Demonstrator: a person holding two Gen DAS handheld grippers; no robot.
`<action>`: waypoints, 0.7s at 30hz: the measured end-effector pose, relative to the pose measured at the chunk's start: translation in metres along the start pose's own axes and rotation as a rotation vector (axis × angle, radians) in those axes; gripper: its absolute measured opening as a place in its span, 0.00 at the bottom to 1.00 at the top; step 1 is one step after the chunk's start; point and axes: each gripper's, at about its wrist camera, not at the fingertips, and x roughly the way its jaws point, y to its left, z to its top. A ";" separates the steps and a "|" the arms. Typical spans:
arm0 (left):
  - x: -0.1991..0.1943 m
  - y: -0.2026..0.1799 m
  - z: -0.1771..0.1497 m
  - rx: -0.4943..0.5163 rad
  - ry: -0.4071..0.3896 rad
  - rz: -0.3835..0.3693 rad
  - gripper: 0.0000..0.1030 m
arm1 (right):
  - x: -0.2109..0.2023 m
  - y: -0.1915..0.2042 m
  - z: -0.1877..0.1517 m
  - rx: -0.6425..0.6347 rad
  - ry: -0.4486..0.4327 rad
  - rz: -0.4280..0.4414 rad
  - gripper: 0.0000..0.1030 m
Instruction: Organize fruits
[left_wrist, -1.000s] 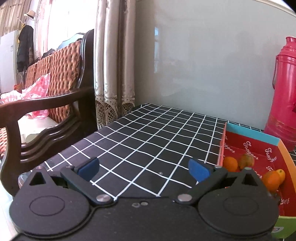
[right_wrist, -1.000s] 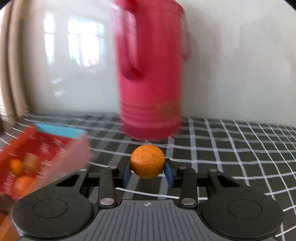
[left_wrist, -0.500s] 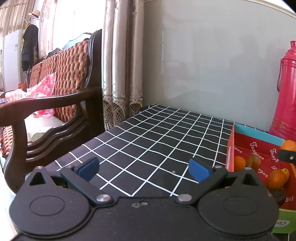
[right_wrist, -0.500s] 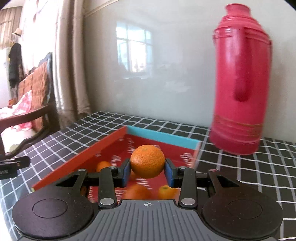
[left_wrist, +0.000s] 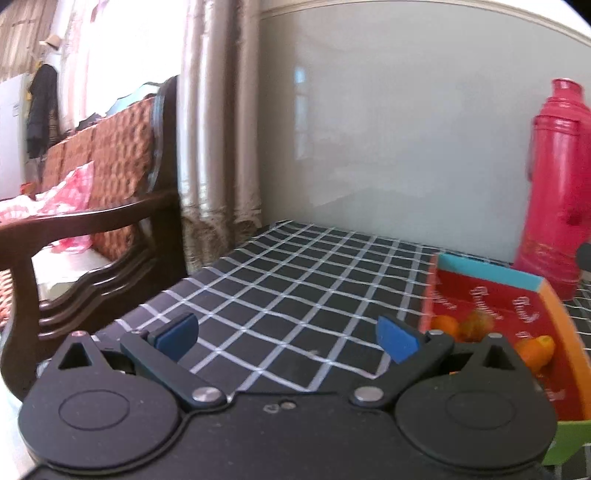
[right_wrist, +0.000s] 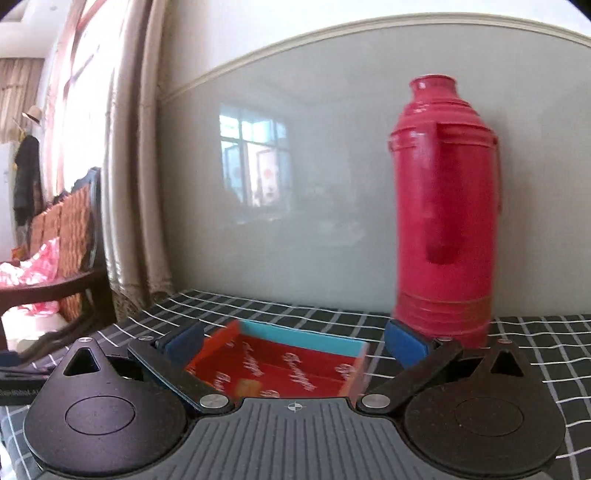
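A shallow red cardboard box (left_wrist: 491, 306) with a blue far rim sits on the checked tablecloth at the right of the left wrist view, and several orange fruits (left_wrist: 445, 324) lie inside it. The same box (right_wrist: 306, 345) shows below my right gripper (right_wrist: 293, 345), whose jaws are opening wide with nothing between the blue pads. A blurred orange patch (right_wrist: 248, 387) lies in the box under it. My left gripper (left_wrist: 286, 334) hovers open over bare tablecloth, left of the box.
A tall pink thermos (right_wrist: 443, 206) stands behind the box against the grey wall. A dark wooden armchair (left_wrist: 92, 236) with a woven back stands off the table's left edge, beside curtains (left_wrist: 218, 129). The black checked tablecloth (left_wrist: 295, 280) stretches left of the box.
My right gripper carried the orange leftward over the red box, then its jaws spread and the orange left them. The left gripper stayed nearly still and open.
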 end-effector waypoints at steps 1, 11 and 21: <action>-0.002 -0.006 0.001 -0.001 0.000 -0.017 0.94 | -0.004 -0.003 0.000 0.002 -0.004 -0.013 1.00; -0.095 -0.082 0.000 0.045 -0.061 -0.268 0.94 | -0.122 -0.039 -0.003 -0.017 0.034 -0.149 1.00; -0.194 -0.076 -0.044 0.095 -0.150 -0.317 0.94 | -0.254 -0.030 -0.040 -0.016 0.025 -0.243 1.00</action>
